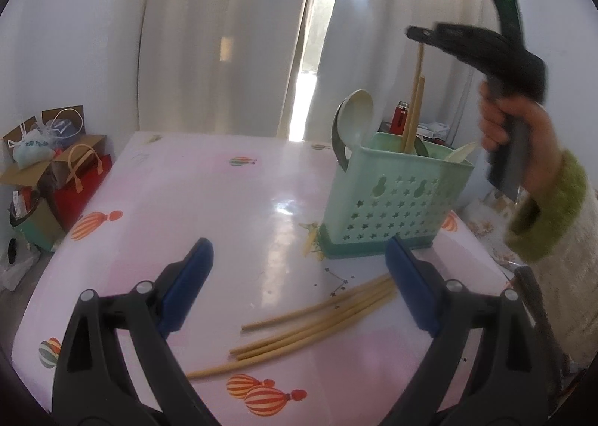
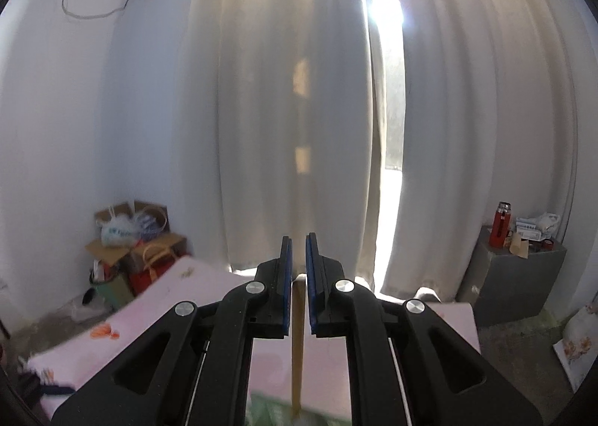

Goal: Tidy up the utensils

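four loose chopsticks (image 1: 317, 317) between spread left gripper (image 1: 299, 276) pads, right gripper (image 2: 298, 276) clamped on chopstick (image 2: 298, 347) above holder (image 1: 392, 198)

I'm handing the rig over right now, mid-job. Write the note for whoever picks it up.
Right tongs: shut on one chopstick, held upright with its lower end inside the green holder.
Left tongs: open, holding nothing, above the loose chopsticks lying on the table.
Done: one more chopstick and some spoons already stand in the holder.
Left: release the held chopstick into the holder, then move the pile of about five from the table.
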Tool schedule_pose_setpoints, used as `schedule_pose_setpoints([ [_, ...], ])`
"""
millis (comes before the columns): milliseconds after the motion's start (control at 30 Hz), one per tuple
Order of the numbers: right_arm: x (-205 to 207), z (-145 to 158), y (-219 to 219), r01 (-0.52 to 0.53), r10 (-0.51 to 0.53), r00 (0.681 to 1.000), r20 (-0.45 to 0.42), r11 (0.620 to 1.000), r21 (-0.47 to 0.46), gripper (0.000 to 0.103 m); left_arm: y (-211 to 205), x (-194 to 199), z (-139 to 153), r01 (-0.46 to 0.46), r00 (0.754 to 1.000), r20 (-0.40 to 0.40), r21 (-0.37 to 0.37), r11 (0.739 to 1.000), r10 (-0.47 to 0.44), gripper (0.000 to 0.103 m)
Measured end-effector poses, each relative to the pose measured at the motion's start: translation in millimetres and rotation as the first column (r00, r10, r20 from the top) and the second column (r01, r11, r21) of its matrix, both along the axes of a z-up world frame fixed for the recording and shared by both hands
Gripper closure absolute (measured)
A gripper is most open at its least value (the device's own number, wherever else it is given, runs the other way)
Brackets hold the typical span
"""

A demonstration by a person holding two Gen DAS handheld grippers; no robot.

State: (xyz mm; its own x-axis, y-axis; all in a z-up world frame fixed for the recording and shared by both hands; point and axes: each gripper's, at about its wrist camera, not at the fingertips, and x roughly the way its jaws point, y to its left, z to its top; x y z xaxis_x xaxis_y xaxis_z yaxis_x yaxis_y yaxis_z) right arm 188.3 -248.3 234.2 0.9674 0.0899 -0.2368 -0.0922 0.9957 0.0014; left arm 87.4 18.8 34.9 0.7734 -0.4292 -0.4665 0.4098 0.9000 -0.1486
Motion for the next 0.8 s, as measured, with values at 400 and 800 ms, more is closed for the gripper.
schedule_pose_setpoints([
  [400,-122.4,-31.6,-67.9,0.026,-0.011,0.998,-0.060,0.967,0.252,0.063,6.5,-3.5,-10.1,-0.049,0.998,-0.029,0.032,0.998,0.050,0.013],
  [800,-128.3,-181.8,-52.4,0.144,0.172,0.812,-0.558,0.867,0.477,0.063,-28.7,-13.0,-34.4,0.140,0.988,-0.091,0.159,0.977,-0.126,0.022],
])
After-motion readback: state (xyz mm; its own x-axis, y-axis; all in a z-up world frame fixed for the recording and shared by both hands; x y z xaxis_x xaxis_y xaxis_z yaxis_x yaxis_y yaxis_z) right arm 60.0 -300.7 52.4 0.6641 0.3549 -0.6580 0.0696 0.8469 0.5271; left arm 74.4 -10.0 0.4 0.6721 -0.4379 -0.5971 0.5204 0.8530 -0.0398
